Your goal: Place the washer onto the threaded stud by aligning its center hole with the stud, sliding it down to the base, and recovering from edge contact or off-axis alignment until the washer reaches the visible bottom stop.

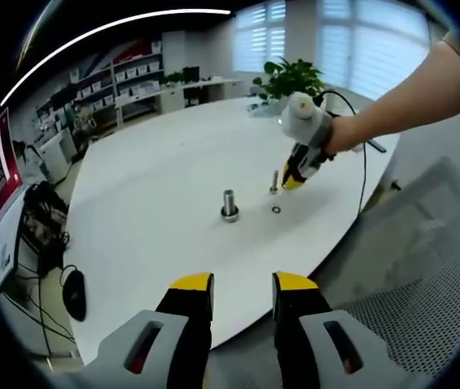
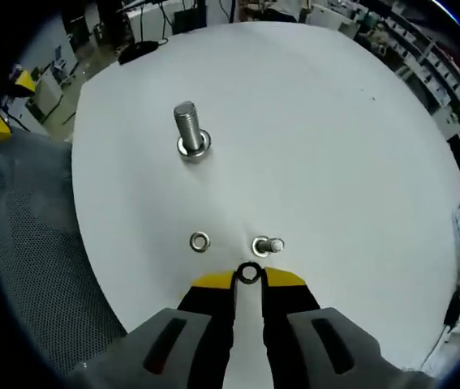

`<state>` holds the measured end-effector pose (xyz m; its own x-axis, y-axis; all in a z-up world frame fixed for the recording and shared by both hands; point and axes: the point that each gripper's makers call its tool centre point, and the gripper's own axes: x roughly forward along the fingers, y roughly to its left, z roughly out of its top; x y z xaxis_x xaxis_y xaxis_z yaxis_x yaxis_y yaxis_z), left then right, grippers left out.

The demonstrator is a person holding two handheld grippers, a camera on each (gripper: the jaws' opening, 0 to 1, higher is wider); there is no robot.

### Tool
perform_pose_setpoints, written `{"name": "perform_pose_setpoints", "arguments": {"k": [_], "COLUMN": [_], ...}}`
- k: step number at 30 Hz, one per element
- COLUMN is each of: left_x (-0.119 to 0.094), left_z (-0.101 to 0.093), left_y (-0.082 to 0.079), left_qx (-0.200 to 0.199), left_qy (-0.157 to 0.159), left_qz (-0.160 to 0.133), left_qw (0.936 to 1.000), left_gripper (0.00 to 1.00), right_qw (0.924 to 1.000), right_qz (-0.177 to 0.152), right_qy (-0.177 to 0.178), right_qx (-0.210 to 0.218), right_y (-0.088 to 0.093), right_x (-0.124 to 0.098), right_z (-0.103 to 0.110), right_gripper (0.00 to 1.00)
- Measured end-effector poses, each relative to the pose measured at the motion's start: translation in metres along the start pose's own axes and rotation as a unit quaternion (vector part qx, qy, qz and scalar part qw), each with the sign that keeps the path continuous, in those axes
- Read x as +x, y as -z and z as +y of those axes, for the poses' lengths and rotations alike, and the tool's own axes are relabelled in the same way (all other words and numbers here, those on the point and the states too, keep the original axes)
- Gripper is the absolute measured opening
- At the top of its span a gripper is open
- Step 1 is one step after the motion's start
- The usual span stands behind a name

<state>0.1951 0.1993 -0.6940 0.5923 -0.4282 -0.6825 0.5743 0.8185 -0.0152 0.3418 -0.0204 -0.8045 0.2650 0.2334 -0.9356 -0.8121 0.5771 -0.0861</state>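
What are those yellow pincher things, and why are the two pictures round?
They are grippers that a person holds, one in each hand. A fisheye camera rides on each, so its picture comes out round. In the left gripper view, the left gripper is open over the white table, and the right gripper reaches in on the person's hand. The right gripper view shows a big threaded stud, a small stud, a loose washer, and a dark washer at the gripper's tips.

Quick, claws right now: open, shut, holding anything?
Left claw: open, holding nothing.
Right claw: nearly closed, black washer at its tips; grip cannot be told.
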Motion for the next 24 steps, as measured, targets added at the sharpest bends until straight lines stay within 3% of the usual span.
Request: {"name": "perform_pose_setpoints", "arguments": {"k": [1,8,14,24], "left_x": [0.0,0.0,0.0,0.001], "left_z": [0.0,0.0,-0.002,-0.002], "left_y": [0.0,0.0,0.0,0.001], "left_qx": [0.0,0.001,0.004,0.005], "left_qy": [0.0,0.001,0.003,0.003], "left_qz": [0.0,-0.001,0.002,0.006], "left_qw": [1.0,1.0,1.0,1.0], "left_gripper": [0.27,0.27,0.27,0.27], "right_qw": [0.9998,0.9989,0.9982,0.9977], "right_qz": [-0.007,-0.04,-0.056,-0.053], "right_qy": [-0.005,0.005,0.015,0.027], "right_qx": [0.016,0.025,-0.018,-0.035], "right_y": [-0.002,-0.011,-0.019,-0.031], "right_x": [-0.003,-0.02,-0.025,-0.019], "right_z": [0.001,-0.003,0.002,-0.008], "right_gripper": [0.13,0.13,0.14,0.14]}}
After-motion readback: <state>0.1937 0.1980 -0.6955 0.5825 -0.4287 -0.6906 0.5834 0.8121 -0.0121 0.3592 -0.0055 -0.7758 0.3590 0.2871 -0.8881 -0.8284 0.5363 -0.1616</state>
